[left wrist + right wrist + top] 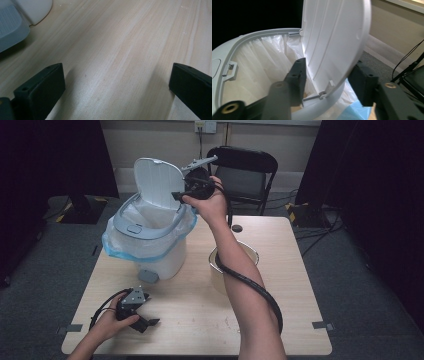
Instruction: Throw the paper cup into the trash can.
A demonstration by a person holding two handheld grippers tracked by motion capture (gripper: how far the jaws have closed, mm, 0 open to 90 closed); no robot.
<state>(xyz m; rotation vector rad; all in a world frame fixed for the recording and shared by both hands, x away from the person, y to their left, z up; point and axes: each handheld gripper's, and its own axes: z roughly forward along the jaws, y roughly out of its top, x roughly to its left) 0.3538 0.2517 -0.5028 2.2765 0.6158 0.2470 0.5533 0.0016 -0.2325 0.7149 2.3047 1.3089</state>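
Right gripper [327, 82] jaws straddled the bin's raised lid [332, 37], we judged to close it; pad contact unclear.

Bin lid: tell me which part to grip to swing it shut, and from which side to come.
Grip the lid by its thin free edge, away from the hinge pins, coming from the side so one jaw sits on the ribbed inner face and one behind. It stands upright over the bin; the right gripper already straddles that edge.
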